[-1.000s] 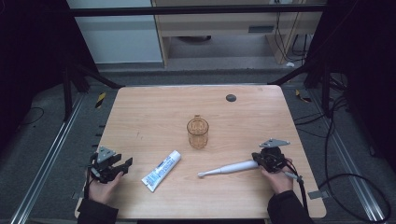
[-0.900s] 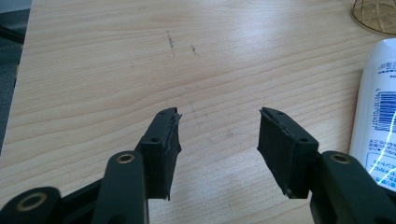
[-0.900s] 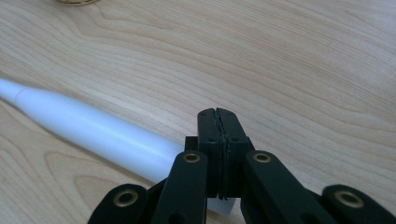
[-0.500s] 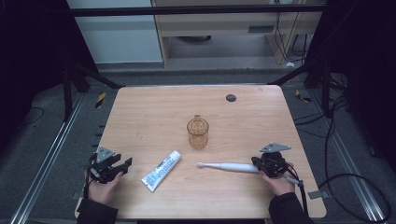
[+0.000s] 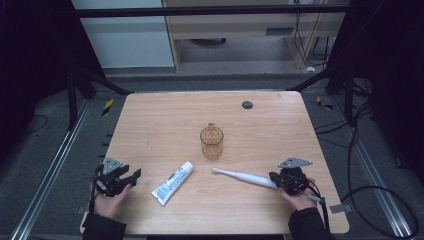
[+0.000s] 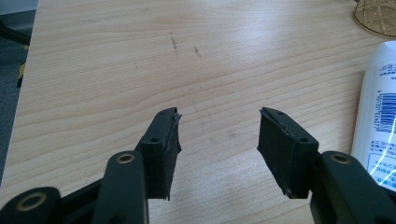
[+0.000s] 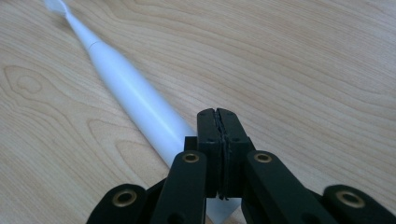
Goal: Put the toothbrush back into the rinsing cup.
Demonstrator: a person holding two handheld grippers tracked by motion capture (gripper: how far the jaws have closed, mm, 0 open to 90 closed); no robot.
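Note:
A white electric toothbrush [image 5: 242, 176] lies flat on the wooden table [image 5: 165, 120], its brush head pointing left towards the cup. My right gripper [image 5: 276, 180] sits at its handle end. In the right gripper view its jaws [image 7: 217, 114] are pressed together with nothing between them, and the toothbrush [image 7: 126, 88] runs alongside and under their left side. My left gripper [image 5: 131, 176] rests at the table's front left, open and empty [image 6: 219, 116]. A white toothpaste tube [image 5: 173, 182] lies just right of it [image 6: 378, 107].
An amber glass cup [image 5: 212, 142] stands upright at the table's middle, and its base shows in the left gripper view [image 6: 378, 18]. A small dark round disc [image 5: 247, 105] lies near the far edge. Black frame rails and cables surround the table.
The right gripper slid towards the front edge, and the toothbrush swung with it: its handle end came nearer while its head now points up-left. The left gripper and tube stayed put.

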